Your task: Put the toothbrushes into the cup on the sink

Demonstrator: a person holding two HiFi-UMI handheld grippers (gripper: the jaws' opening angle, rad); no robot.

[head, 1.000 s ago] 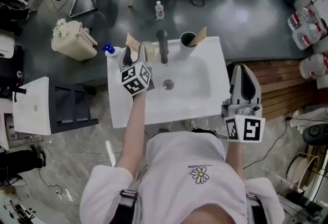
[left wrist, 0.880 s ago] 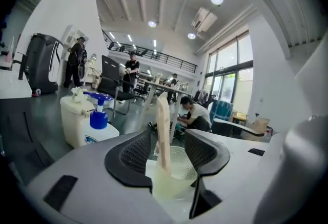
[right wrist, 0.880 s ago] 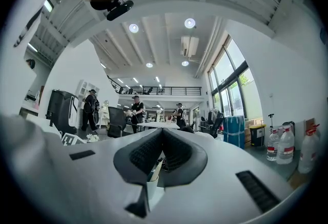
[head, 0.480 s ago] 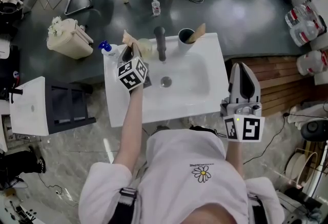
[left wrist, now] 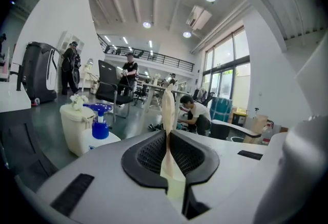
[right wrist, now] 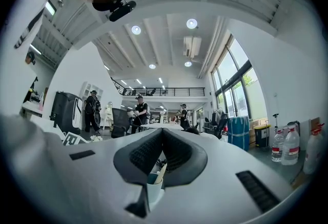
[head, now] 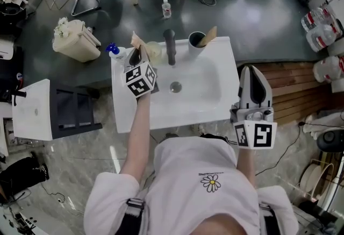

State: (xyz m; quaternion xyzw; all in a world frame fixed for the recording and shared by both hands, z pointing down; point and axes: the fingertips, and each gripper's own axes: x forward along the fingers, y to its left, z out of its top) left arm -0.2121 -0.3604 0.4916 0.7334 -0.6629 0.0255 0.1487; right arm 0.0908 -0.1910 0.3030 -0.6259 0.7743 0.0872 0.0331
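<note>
Left gripper (head: pixel 137 57): jaws just closed, pinching pale flat wooden toothbrush (left wrist: pixel 168 107) upright for carrying to dark round cup (head: pixel 196 42). Right gripper (head: pixel 253 82) shut, empty, parked aside.

Right gripper (right wrist: pixel 162 133): jaws closed together, nothing clamped. Through the gap below the pads, a cup (right wrist: pixel 152 187) shows beyond, a wooden toothbrush (right wrist: pixel 161 173) leaning inside. Water bottles (right wrist: pixel 290 147) stand far right.

A tall dark faucet (head: pixel 170 48) is standing at the back of the white sink (head: pixel 212 111). A dark cup (head: pixel 196 44) is sitting right of it and a blue-pump bottle (head: pixel 117 53) left, while the basin before it is lying open.
</note>
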